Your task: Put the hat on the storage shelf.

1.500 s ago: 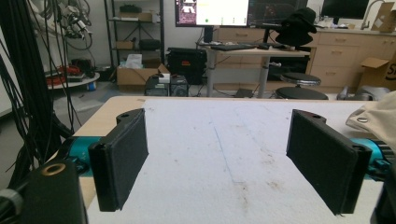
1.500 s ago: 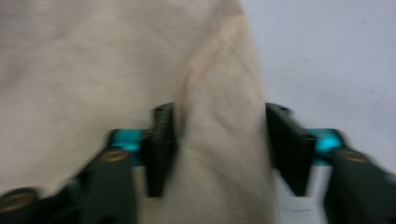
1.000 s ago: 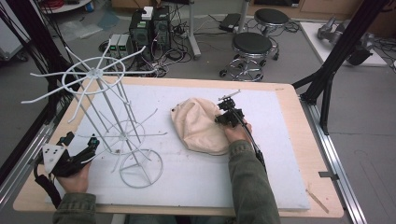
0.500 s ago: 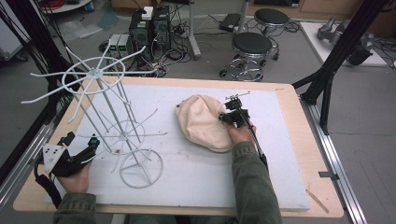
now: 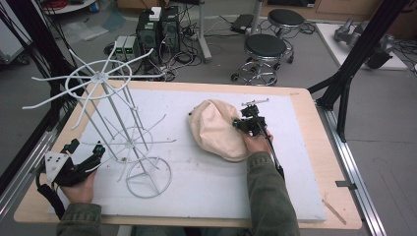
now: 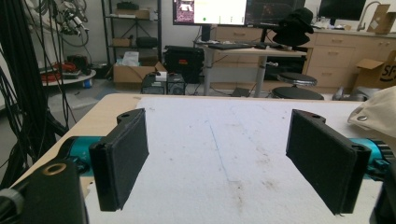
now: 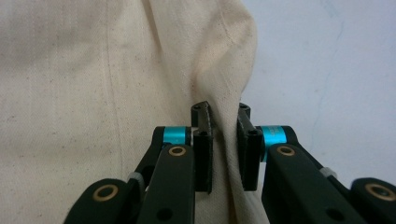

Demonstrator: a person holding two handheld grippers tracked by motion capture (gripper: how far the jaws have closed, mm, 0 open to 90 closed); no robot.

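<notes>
A cream cloth cap (image 5: pixel 215 132) lies on the white mat (image 5: pixel 206 182), right of the middle. My right gripper (image 5: pixel 242 125) sits at the cap's right edge, shut on a fold of its fabric. In the right gripper view the two pads pinch that fold (image 7: pixel 224 140) and the cap (image 7: pixel 93 70) spreads out to the left. My left gripper (image 5: pixel 87 147) rests at the mat's left edge beside the wire rack's base, open with nothing between its pads (image 6: pixel 123 154). The cap's edge with an eyelet (image 6: pixel 373 112) shows at the far right of the left gripper view.
A tall white wire rack (image 5: pixel 112 110) with radiating hooks stands on the left half of the mat on a ring base (image 5: pixel 147 178). Black frame legs (image 5: pixel 351 73) rise at the table's right. Stools (image 5: pixel 264 49) and computer boxes (image 5: pixel 157 29) stand on the floor beyond.
The cap has shifted a little to the right and away from the person, with the right gripper moving along with it. The left gripper has stayed where it was.
</notes>
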